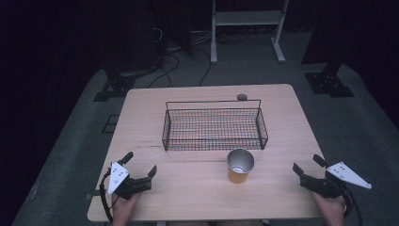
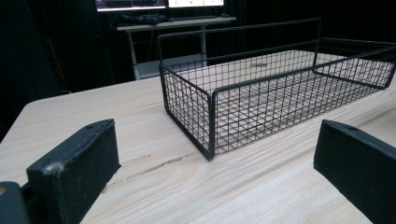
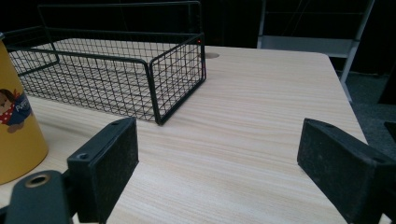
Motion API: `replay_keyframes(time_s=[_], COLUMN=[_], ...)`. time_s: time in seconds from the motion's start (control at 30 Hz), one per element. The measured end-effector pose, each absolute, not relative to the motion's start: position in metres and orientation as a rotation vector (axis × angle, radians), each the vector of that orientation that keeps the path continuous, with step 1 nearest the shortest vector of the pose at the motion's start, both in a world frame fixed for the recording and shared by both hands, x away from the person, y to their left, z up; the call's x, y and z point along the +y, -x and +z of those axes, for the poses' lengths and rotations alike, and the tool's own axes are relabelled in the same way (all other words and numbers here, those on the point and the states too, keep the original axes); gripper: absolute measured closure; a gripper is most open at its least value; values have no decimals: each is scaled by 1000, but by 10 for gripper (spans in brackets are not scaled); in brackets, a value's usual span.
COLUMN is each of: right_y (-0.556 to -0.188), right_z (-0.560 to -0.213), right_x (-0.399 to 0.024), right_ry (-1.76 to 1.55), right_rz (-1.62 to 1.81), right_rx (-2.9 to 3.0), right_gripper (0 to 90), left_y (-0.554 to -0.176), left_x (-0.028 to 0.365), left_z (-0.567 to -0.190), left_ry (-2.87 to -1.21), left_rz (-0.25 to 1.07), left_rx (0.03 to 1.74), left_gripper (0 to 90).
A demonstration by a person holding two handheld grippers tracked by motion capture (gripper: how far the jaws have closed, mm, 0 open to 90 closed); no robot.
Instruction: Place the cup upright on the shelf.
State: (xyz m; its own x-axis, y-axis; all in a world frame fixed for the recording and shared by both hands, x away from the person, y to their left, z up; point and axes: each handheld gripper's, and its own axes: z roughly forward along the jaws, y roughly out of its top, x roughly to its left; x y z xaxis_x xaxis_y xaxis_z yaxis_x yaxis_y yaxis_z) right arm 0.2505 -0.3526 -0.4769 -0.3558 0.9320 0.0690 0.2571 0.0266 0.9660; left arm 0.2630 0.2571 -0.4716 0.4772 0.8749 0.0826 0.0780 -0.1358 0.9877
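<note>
Both my tools are parked on the surface [image 1: 197, 188] with jaws spread wide, nothing in either: left tool [image 1: 139, 168] and right tool [image 1: 308, 165] flank the cup [image 1: 240, 165], ready for a grab. The cup stands upright just in front of the wire basket [image 1: 215, 128]. It's yellow, tapered, shiny inside with a cartoon print; the basket is thin black mesh, empty.

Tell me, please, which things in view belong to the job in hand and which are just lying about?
In the job:
- yellow cup, upright between both tongs
- wire basket, empty, just behind the cup
- left tongs and right tongs, both open, holding nothing

Lying about:
- white rack on the floor beyond the table
- floor cables
</note>
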Motion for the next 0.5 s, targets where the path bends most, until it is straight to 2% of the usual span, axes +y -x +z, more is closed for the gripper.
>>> replay_keyframes(time_s=[0.5], right_y=[-250], right_z=[-474], right_x=[-339], right_ry=[-1169], right_rz=[1368], right_rx=[1726], right_gripper=[119], left_y=[-262], left_x=[257], left_z=[-472], left_ry=[-1561], left_rz=[857], left_rx=[843], left_gripper=[0])
